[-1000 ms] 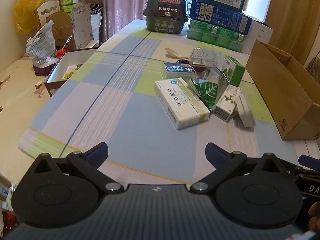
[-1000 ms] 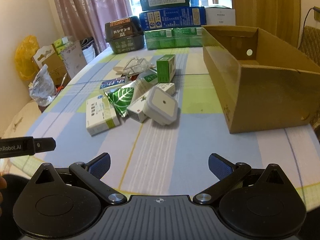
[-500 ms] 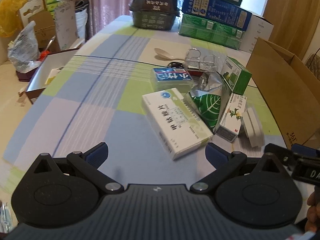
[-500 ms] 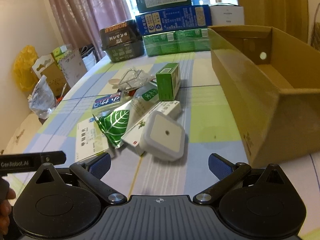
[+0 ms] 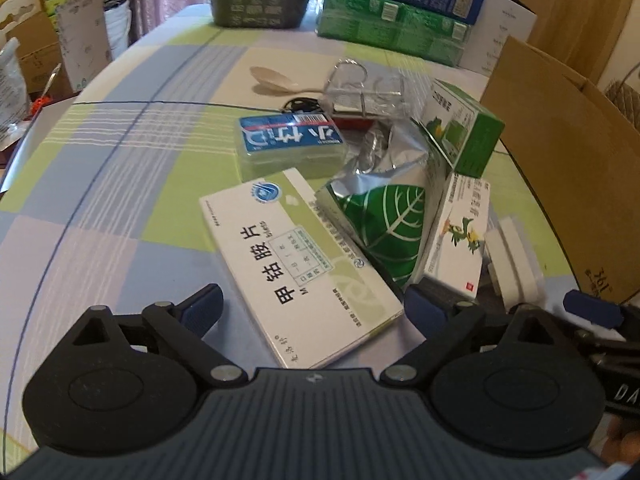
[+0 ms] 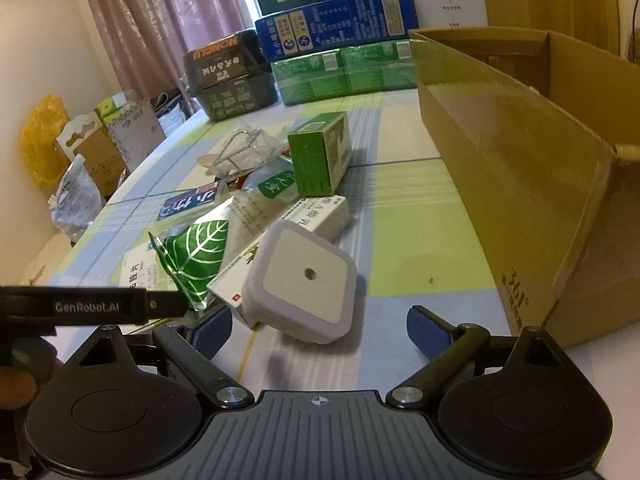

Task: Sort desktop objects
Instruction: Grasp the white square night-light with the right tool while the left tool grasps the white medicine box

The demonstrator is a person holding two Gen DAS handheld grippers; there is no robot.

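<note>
A heap of small goods lies on the checked tablecloth. My left gripper (image 5: 312, 310) is open, its fingers on either side of the near end of a flat white medicine box (image 5: 298, 266). Right of it lie a green leaf foil pouch (image 5: 386, 216), a slim white box with a flower print (image 5: 460, 236) and a blue-labelled pack (image 5: 290, 142). My right gripper (image 6: 320, 330) is open just before a grey-white square plug-in light (image 6: 304, 280), which leans on the slim box (image 6: 320, 214). A green carton (image 6: 320, 154) stands behind.
An open brown cardboard box (image 6: 520, 168) stands along the right side of the table. Stacked blue and green cartons (image 6: 340, 52) and a dark basket (image 6: 228, 76) line the far edge. A white spoon (image 5: 274, 80) and clear wire-handled packet (image 5: 364, 92) lie behind the heap.
Both grippers have moved forward towards the heap, staying open. The white medicine box now lies between my left fingers and the square light sits right in front of my right gripper.
</note>
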